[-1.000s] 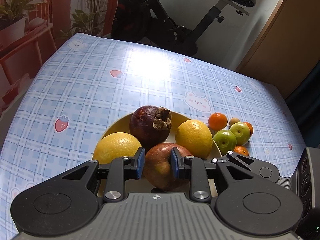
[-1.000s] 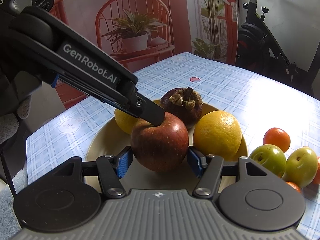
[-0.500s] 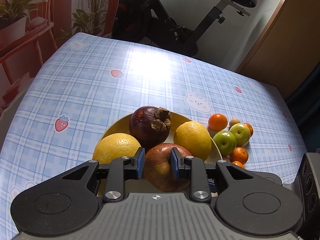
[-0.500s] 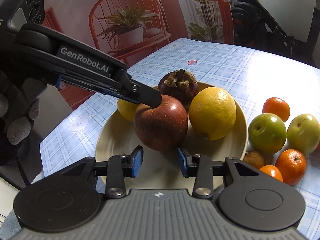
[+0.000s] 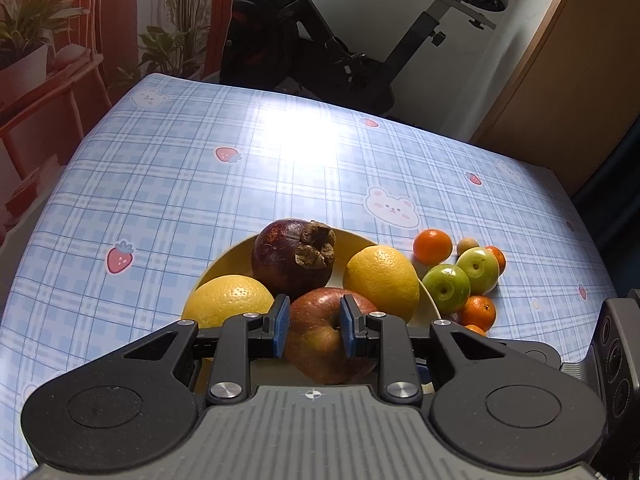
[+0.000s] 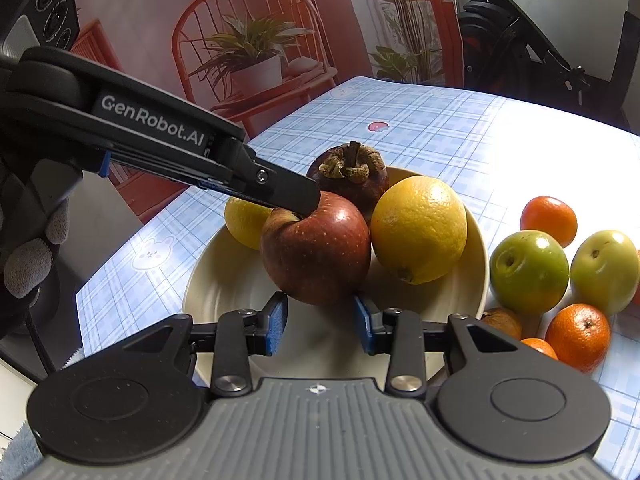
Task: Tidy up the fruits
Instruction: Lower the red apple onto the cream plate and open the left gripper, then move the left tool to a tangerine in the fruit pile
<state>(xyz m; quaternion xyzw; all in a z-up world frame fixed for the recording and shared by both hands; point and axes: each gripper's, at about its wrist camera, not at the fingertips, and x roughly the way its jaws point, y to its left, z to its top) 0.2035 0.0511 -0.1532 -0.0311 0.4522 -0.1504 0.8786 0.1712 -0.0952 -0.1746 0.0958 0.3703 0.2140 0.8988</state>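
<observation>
A red apple [image 5: 320, 336] [image 6: 316, 248] sits in a cream bowl [image 6: 224, 292] [image 5: 360, 240] with a mangosteen [image 5: 294, 258] [image 6: 352, 176] and two yellow citrus fruits [image 5: 380, 278] [image 6: 418, 228]. My left gripper [image 5: 313, 330] hovers over the apple's top with its pads [image 5: 282, 326] at either side of the stem dip; its finger [image 6: 288, 194] touches the apple in the right wrist view. My right gripper [image 6: 320, 326] is open and empty, just in front of the apple, over the bowl.
Right of the bowl lie two green fruits [image 6: 528, 270] [image 5: 446, 286], several small oranges [image 6: 578, 336] [image 5: 432, 246] and a small brown fruit [image 6: 502, 322]. The checked tablecloth [image 5: 240, 184] stretches beyond. An exercise bike [image 5: 340, 52] and a red chair with a plant [image 6: 248, 60] stand behind.
My right gripper has let go of the apple, drawn back toward me and narrowed its gap. The left gripper stays on the apple's top.
</observation>
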